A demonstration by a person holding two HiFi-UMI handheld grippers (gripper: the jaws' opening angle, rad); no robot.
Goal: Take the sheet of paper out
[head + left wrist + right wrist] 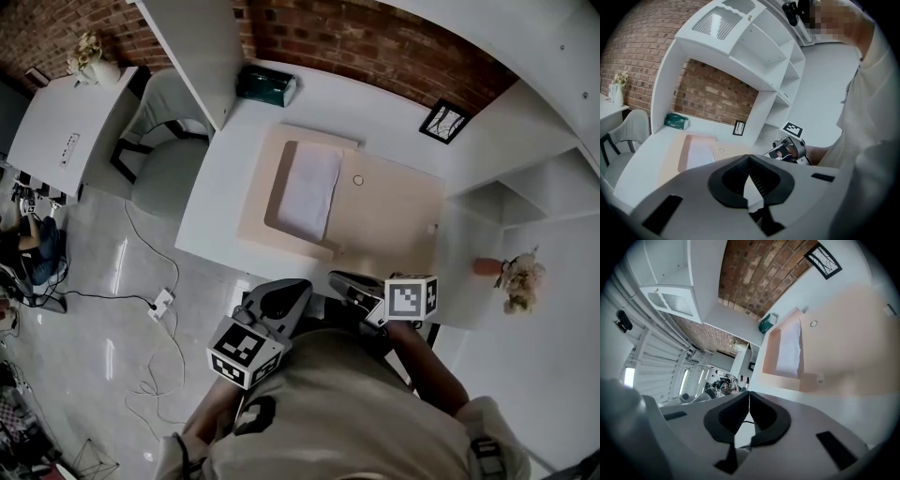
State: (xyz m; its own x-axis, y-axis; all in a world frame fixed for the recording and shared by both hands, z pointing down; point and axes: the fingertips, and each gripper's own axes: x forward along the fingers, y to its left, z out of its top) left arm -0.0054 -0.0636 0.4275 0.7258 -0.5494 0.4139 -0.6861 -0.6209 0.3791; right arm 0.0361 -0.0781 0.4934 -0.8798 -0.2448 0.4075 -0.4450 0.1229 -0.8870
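A white sheet of paper (309, 192) lies in the sunken left part of a flat beige tray (389, 220) on the white desk (211, 202). Both grippers hang over the desk's near edge, close to the person's body and short of the tray. My left gripper (286, 295) has its jaws shut with nothing between them (749, 158). My right gripper (349, 284) is likewise shut and empty (749, 394). The paper (699, 152) shows ahead and to the left in the left gripper view, along with the right gripper (782, 152). In the right gripper view the paper (790, 352) lies ahead in the tray (843, 348).
A green tissue box (266, 85) and a small picture frame (444, 121) stand at the desk's back by the brick wall. A grey chair (164, 150) sits to the left, white shelves to the right with a flower vase (511, 277). Cables (150, 300) lie on the floor.
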